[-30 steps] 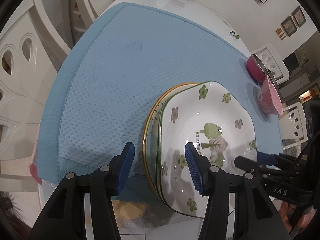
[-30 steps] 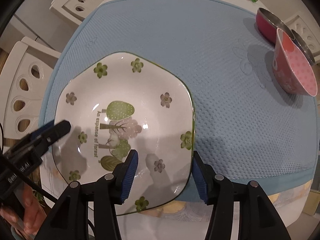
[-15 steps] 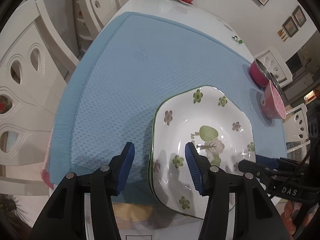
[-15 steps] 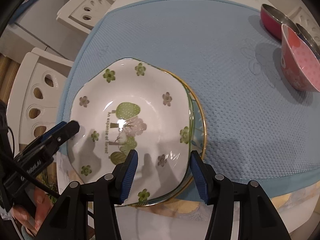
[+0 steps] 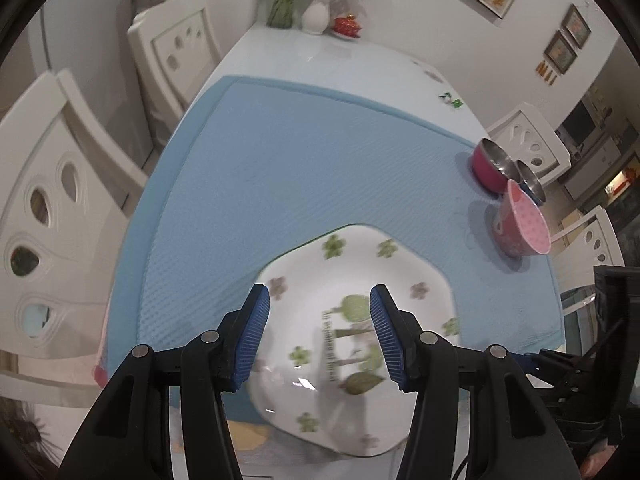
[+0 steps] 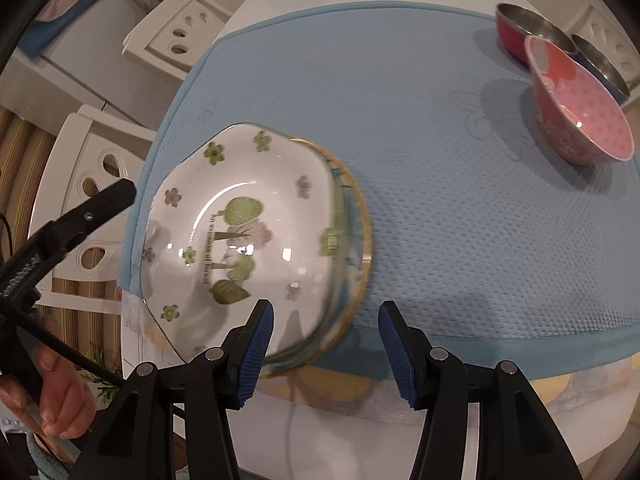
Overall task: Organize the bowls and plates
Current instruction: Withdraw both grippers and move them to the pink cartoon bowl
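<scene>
On the blue mat (image 6: pixel 420 168) there were two stacked plates: one white floral plate (image 6: pixel 240 224) atop one gold-rimmed plate (image 6: pixel 358 240). At the mat's far right corner stood three bowls: one pink (image 6: pixel 580 120), one red (image 6: pixel 520 36) and one dark (image 6: pixel 600 64).

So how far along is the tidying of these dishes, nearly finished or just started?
Partly done, it seems. The white flowered plate already sits stacked on a gold-rimmed plate on the blue mat. Nothing is in hand: the left gripper and right gripper are both open and empty. Left to do: the pink dotted bowl and two metal-lined bowls beside it look unstacked.
</scene>
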Available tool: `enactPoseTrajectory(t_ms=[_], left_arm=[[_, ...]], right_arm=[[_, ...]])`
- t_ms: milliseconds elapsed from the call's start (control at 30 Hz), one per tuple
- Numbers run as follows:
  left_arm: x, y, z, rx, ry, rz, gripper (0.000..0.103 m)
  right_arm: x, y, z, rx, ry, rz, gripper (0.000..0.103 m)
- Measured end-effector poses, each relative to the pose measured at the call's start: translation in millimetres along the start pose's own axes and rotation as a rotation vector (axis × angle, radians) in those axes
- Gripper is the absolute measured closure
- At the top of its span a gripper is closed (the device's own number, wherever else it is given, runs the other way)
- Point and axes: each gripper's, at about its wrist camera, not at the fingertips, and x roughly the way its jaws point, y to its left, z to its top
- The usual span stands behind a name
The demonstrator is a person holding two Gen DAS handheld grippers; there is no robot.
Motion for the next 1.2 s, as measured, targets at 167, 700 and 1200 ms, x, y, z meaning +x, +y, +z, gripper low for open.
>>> enactPoseTrajectory(t_ms=[167, 700, 1200], left_arm=[[3, -42, 4, 0.009, -0.006, 0.005, 0.053], [36, -202, 3, 0.160, 0.052, -0.004, 0.038], [88, -249, 34, -0.009, 0.082, -0.142, 0.038]], right_arm=[[-13, -35, -5, 0.015, -0.001, 0.010, 0.050], [-51, -160, 5, 0.122, -0.018, 0.035, 0.050], [-75, -267, 59, 0.212, -0.094, 0.012, 0.049]])
